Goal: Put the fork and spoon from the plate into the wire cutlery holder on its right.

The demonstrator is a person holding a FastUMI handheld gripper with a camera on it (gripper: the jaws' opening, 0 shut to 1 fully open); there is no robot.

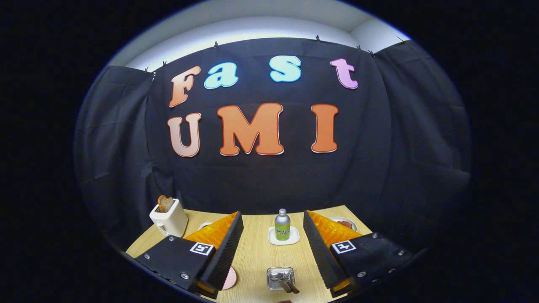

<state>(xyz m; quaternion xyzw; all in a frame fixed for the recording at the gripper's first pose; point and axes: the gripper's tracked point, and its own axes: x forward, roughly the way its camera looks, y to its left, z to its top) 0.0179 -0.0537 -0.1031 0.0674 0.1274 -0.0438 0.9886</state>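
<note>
The gripper [273, 248] is held above a light wooden table [252, 256] with its two fingers spread wide apart and nothing between the pads; it is released and grips nothing. Between the fingers, near their base, stands the wire cutlery holder [280, 277], and the handles of two utensils [289, 286] lean out of it toward the camera; which is the fork and which the spoon cannot be told at this size. Further ahead, between the fingertips, a small bottle [282, 226] with a silver cap stands upright on a white square coaster [284, 236]. Beyond the left finger sits a white toaster [169, 217] with brown slices in its slots. A pink round item [229, 278] shows just beside the left finger, partly hidden. Beyond the right finger lies a plate [343, 222] holding something reddish, mostly covered by that finger.
</note>
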